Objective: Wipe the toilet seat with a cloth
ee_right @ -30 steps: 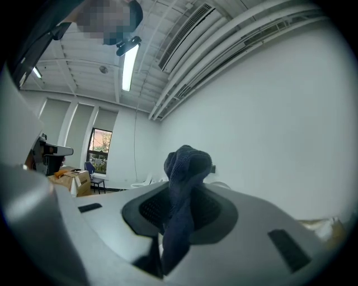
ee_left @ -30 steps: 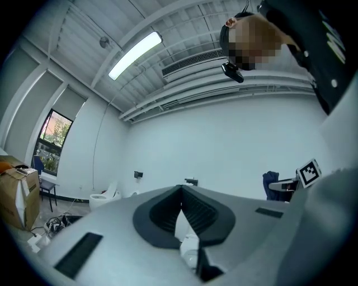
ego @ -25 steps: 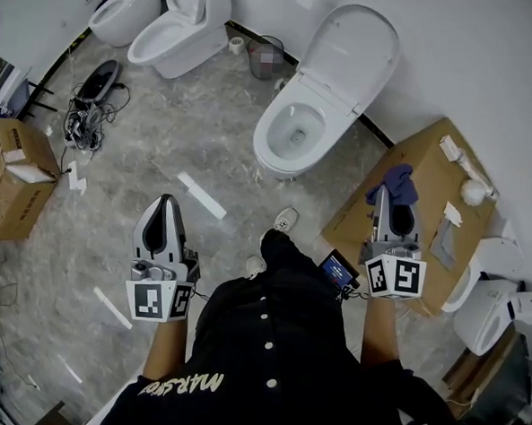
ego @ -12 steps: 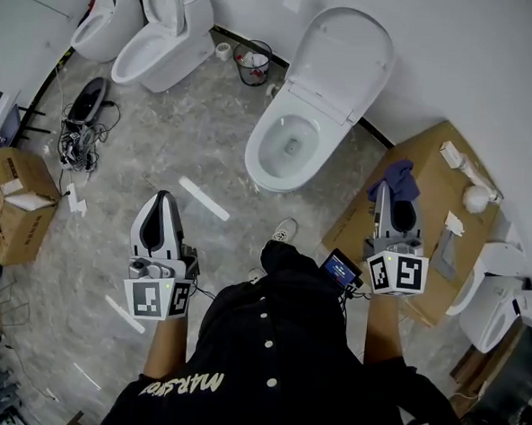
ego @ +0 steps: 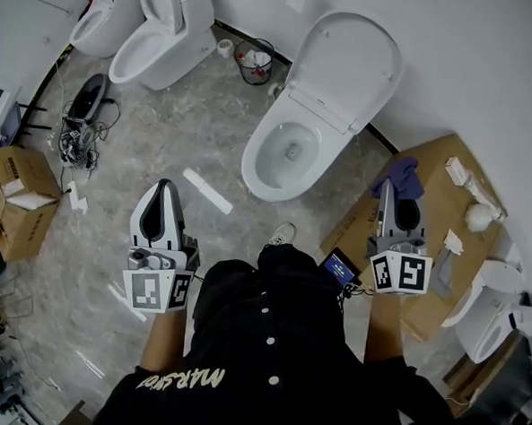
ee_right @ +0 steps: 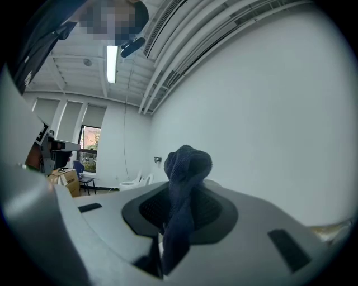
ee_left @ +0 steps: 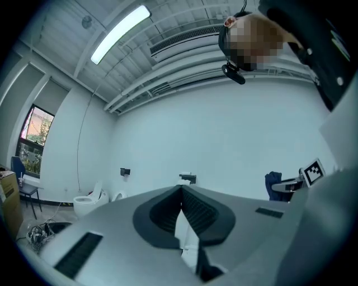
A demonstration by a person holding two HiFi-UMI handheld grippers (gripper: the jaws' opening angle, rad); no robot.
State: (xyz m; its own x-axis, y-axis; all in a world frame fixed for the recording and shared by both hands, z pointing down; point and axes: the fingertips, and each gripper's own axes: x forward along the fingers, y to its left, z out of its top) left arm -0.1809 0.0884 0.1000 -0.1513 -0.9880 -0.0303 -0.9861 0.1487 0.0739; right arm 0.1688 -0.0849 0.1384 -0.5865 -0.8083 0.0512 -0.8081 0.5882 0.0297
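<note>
"Which step is this?"

"Carrying, I'd judge; no wiping yet. The right claw (ego: 391, 202) is clamped on the dark blue cloth (ee_right: 187, 163), above the cardboard box's (ego: 438, 168) left edge and well apart from the toilet seat (ego: 251, 166). The left claw (ego: 163, 190) is closed, empty."

"Next?"

"Probably swing the cloth left and lower it onto the seat's rim. The lid (ego: 347, 55) is up."

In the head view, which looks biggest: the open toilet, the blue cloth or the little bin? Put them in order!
1. toilet
2. cloth and bin look about alike; the cloth is nearer the camera, so no ranking.
</note>
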